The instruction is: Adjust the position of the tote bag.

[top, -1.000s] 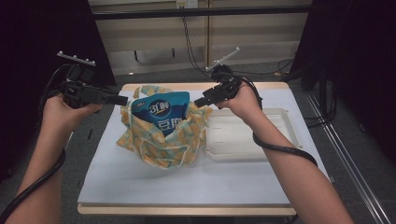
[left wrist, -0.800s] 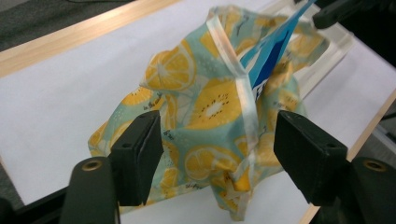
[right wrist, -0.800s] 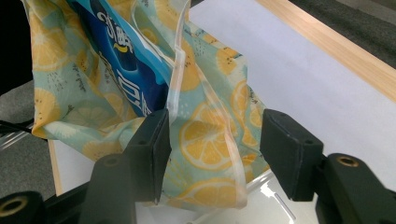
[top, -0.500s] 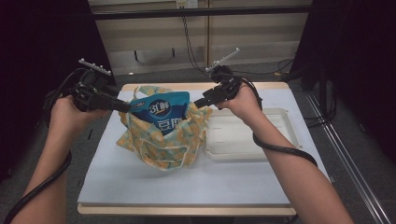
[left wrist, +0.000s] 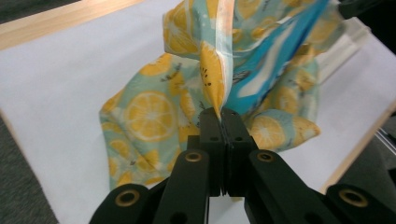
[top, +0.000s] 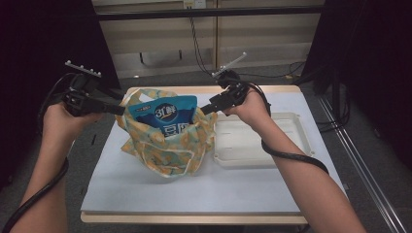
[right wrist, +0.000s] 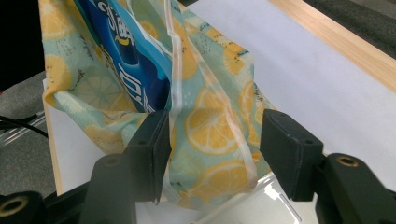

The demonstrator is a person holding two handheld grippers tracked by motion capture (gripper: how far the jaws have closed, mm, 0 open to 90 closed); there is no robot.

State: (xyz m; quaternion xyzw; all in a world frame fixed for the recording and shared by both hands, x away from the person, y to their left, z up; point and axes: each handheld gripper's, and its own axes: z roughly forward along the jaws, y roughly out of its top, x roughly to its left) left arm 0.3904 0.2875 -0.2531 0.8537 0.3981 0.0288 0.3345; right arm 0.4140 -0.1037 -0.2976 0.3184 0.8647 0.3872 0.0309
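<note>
Lemon-print bag [top: 167, 145] held at both rims on the tabletop [top: 145, 194].
We find the left gripper [left wrist: 219, 113] just clamped on fabric; the right gripper [right wrist: 212, 140] jaws stand apart (rim between, unpinched).

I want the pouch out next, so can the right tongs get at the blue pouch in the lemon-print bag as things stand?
Probably yes: the right tongs stand open at the lemon-print cloth bag's rim, and the blue plastic pouch sticks up uncovered just beyond; only the bag's edge lies between.
</note>
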